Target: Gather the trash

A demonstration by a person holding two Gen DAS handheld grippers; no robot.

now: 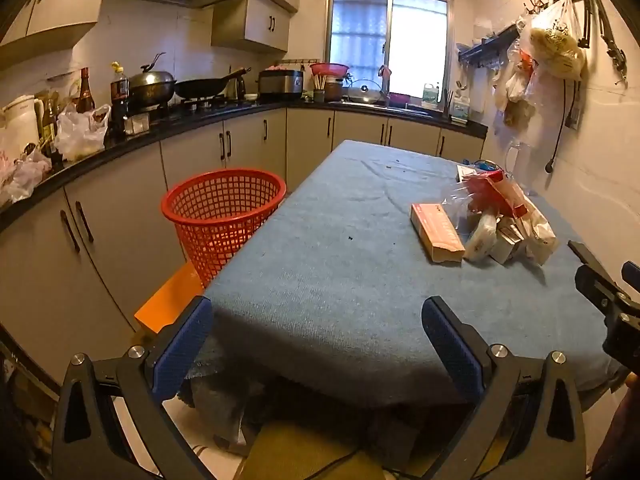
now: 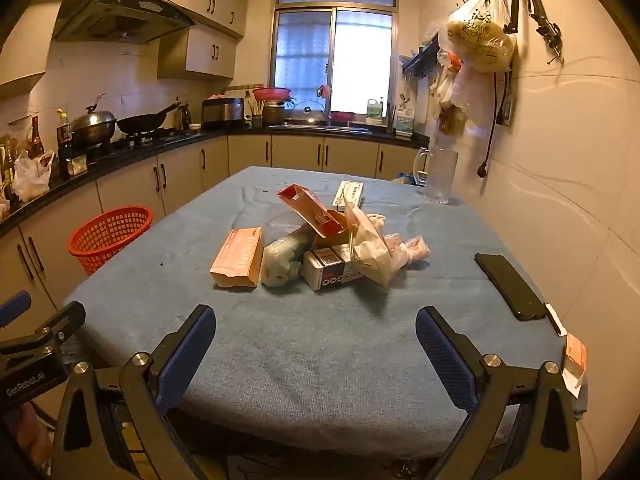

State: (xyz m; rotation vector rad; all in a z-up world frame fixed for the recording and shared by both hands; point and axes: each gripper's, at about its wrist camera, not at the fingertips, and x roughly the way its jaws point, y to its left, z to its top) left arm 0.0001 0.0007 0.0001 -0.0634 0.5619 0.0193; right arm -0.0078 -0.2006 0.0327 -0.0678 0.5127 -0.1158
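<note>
A pile of trash (image 2: 328, 248) lies mid-table on the blue cloth (image 2: 320, 340): an orange box (image 2: 238, 258), a red carton (image 2: 310, 208), a white box (image 2: 332, 270), a tissue pack (image 2: 286, 258) and crumpled wrappers (image 2: 372, 248). In the left wrist view the same pile (image 1: 492, 220) sits to the right, with the orange box (image 1: 436, 232) nearest. A red mesh basket (image 1: 222, 216) stands left of the table, also seen as the basket (image 2: 108, 236). My left gripper (image 1: 318, 344) hangs open and empty over the table's near edge. My right gripper (image 2: 316, 346) is open and empty too, short of the pile.
A black phone (image 2: 510, 286) lies near the table's right edge, a clear jug (image 2: 438, 174) at the far right corner. An orange stool (image 1: 170, 300) sits under the basket. Counters (image 1: 120, 144) with cookware run along the left and back. Bags (image 2: 476, 40) hang on the right wall.
</note>
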